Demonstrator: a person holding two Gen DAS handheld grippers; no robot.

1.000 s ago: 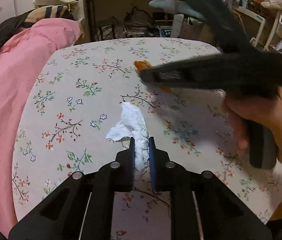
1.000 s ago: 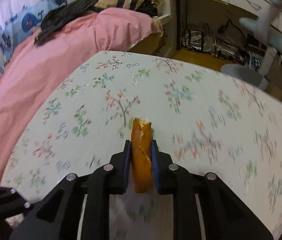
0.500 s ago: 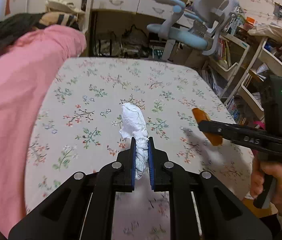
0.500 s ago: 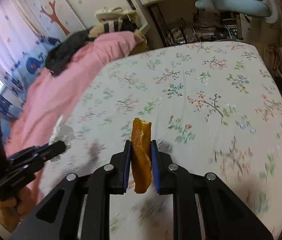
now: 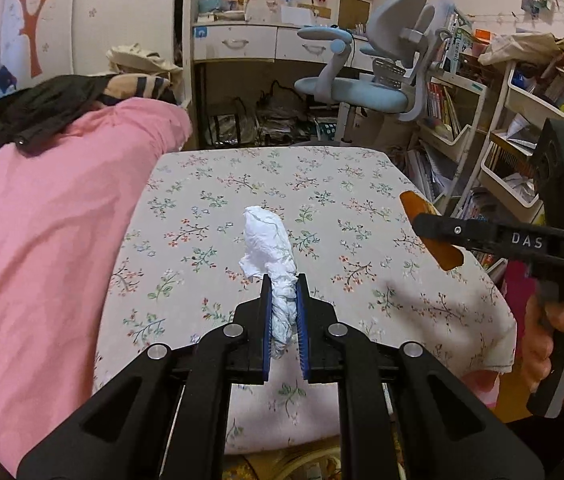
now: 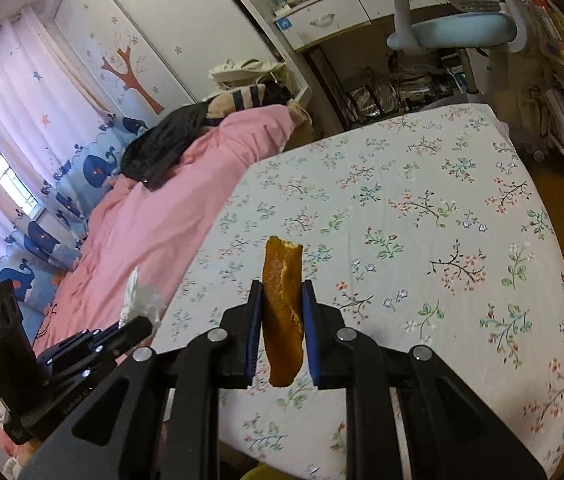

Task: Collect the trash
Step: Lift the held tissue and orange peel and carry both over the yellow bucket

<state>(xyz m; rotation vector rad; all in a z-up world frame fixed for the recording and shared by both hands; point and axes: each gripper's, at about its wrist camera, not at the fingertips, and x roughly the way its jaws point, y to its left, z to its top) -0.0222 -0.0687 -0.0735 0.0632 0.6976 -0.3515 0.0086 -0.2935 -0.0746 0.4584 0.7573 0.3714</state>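
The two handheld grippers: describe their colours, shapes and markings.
Both are matte black plastic. The left gripper has two angular arms with triangular cut-outs, silver round bolt heads and blue ribbed pads. The right gripper is built the same. In the left wrist view, the right gripper shows white "DAS" lettering on its side, a small green light on its black upright block, and a pistol-style handle.

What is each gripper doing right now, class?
Left gripper: shut on the tissue.
Right gripper: shut on the peel.

place: child's bedroom | cues: bed (image 5: 322, 184), pink duvet (image 5: 42, 220), desk chair (image 5: 366, 84)
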